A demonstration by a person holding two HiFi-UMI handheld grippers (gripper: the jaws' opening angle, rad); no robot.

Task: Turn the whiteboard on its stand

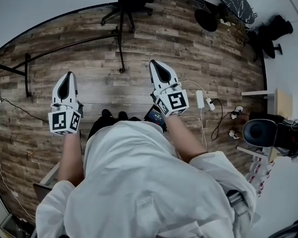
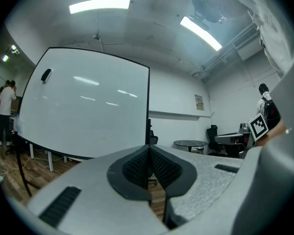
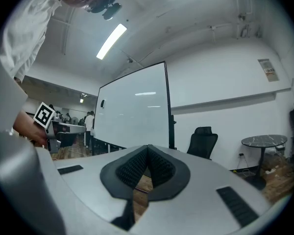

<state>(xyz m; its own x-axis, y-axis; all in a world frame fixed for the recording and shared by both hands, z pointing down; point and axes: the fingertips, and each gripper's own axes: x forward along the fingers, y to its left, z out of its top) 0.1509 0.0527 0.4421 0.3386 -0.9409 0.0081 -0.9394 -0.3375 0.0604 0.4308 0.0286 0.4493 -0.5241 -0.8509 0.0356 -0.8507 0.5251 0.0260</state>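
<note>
**Whiteboard upright on its stand, both claws shut and short of it**

The whiteboard (image 2: 88, 102) stood upright on its stand (image 1: 120, 43). Its pale face was turned toward both gripper cameras, and its black right edge ran straight up. The left claw (image 1: 67, 79) and the right claw (image 1: 158, 67) were held level, short of the whiteboard and apart from it. Each claw was closed tight, pad against pad, with nothing between.

This fitted two stages alike: claws coming up to the whiteboard to swing it, or claws drawn off a whiteboard already swung. Either way, good work probably meant minding the stand's black feet, which reached across the wooden floor (image 1: 188, 48) toward the person. It also meant minding the white charger and cables (image 1: 199, 99) lying to the right of the whiteboard. Any touch on the whiteboard would likely be safest at its frame edge, not its face.

Hard to make out: the pivot or lock joining the whiteboard to its stand appeared in no view. The claws' own bodies hid part of the whiteboard's lower edge and most of the stand. A small dark object (image 2: 46, 75) near the whiteboard's upper left corner was too small to name.
</note>
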